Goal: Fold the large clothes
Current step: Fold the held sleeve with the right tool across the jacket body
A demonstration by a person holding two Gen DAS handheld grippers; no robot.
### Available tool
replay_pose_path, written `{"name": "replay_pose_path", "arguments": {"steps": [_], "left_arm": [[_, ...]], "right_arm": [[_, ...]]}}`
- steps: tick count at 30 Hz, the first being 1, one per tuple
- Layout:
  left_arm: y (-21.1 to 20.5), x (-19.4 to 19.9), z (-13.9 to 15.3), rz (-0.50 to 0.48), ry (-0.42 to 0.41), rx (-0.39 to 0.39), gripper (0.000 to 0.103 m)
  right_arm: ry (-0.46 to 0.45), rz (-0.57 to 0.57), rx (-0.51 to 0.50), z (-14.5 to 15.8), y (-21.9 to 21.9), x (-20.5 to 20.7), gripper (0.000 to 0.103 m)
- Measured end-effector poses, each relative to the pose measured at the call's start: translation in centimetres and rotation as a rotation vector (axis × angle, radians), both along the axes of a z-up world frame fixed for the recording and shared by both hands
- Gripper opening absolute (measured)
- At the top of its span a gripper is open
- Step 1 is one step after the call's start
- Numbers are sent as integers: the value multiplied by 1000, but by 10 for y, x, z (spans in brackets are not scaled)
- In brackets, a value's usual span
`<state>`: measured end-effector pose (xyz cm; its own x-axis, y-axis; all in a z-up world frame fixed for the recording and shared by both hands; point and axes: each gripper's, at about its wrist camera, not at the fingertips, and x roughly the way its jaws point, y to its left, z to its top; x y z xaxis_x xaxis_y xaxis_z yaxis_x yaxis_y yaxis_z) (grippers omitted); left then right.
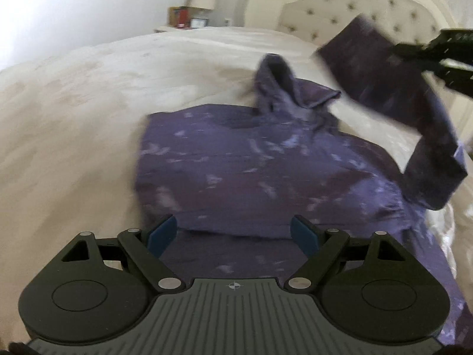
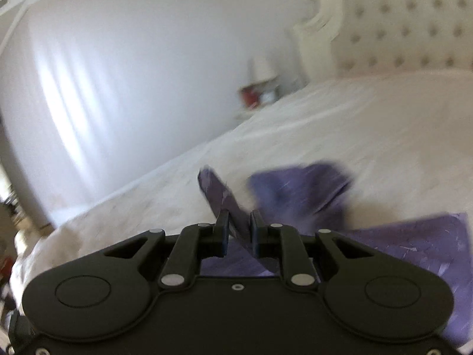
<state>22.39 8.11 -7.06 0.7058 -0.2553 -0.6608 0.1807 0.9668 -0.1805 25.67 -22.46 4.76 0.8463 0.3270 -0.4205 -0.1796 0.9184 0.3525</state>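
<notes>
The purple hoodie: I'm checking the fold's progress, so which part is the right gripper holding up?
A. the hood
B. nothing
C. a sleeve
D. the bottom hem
C: the right gripper is shut on the sleeve, lifted above the hoodie; the hood lies on the bed.
</notes>
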Motion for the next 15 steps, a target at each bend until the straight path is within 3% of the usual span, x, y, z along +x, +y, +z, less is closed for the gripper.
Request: {"name": "replay_pose_path", "arguments": {"steps": [6,12,14,15], "left_arm": [[41,1,-3,88,30,-36,84],[62,4,0,136,42,-77,84],[63,6,1,131,40,-78,84],[60,9,2,125,39,-76,84]], "right_arm": [[86,127,-18,-52,74,19,25],[126,199,-46,-80,101,11,29],[114,186,-65,-79,98,3,50],[104,172,-70,-79,90,-3,56]]}}
